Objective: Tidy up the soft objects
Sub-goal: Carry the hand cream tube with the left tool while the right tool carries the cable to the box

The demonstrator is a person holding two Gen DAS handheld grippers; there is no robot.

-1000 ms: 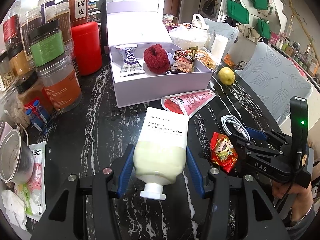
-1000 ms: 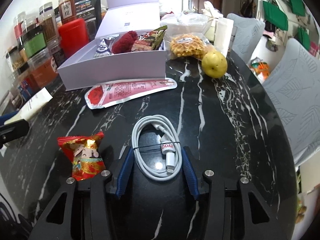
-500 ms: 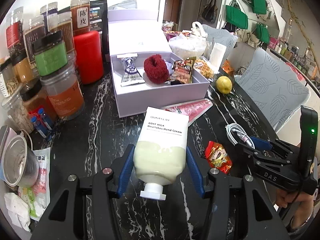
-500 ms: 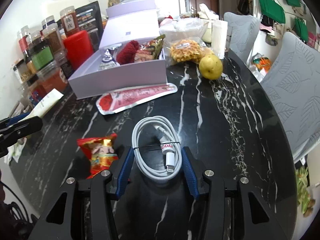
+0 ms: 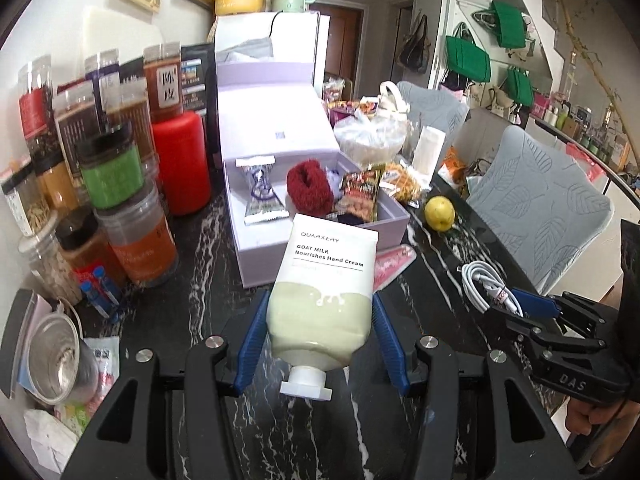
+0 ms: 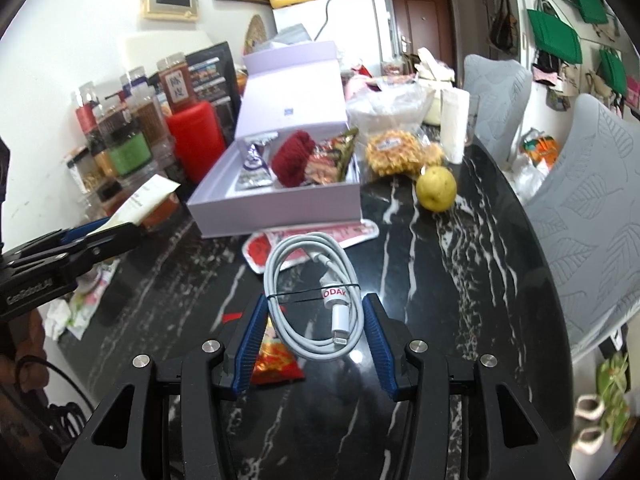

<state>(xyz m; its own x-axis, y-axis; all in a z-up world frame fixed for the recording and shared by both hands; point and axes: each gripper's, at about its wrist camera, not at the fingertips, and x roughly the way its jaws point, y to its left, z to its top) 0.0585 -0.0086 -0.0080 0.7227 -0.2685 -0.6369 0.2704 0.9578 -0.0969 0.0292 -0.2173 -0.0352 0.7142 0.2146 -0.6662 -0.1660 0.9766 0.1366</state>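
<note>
My left gripper (image 5: 320, 340) is shut on a white hand cream tube (image 5: 324, 292), cap toward the camera, held above the black marble table. My right gripper (image 6: 312, 336) is shut on a coiled white charging cable (image 6: 310, 292), also lifted off the table; the cable also shows in the left wrist view (image 5: 486, 288). An open lilac box (image 5: 312, 236) (image 6: 280, 208) ahead holds a red knitted scrunchie (image 5: 310, 186) (image 6: 294, 156), a purple-white sachet (image 5: 260, 196) and a snack packet (image 5: 360, 196). The left gripper shows at the left of the right wrist view (image 6: 72, 256).
A red-and-white flat pouch (image 6: 352, 236) lies in front of the box. A red candy packet (image 6: 276, 354) lies under my right gripper. A yellow pear (image 6: 436, 190) and a bag of waffles (image 6: 396, 152) sit right of the box. Jars (image 5: 108, 196) crowd the left side. A metal cup (image 5: 52, 356) stands near left.
Both grippers have risen and pulled back from the table, each carrying its object. The hand cream tube and the cable are higher now; the red candy packet stayed on the table.
</note>
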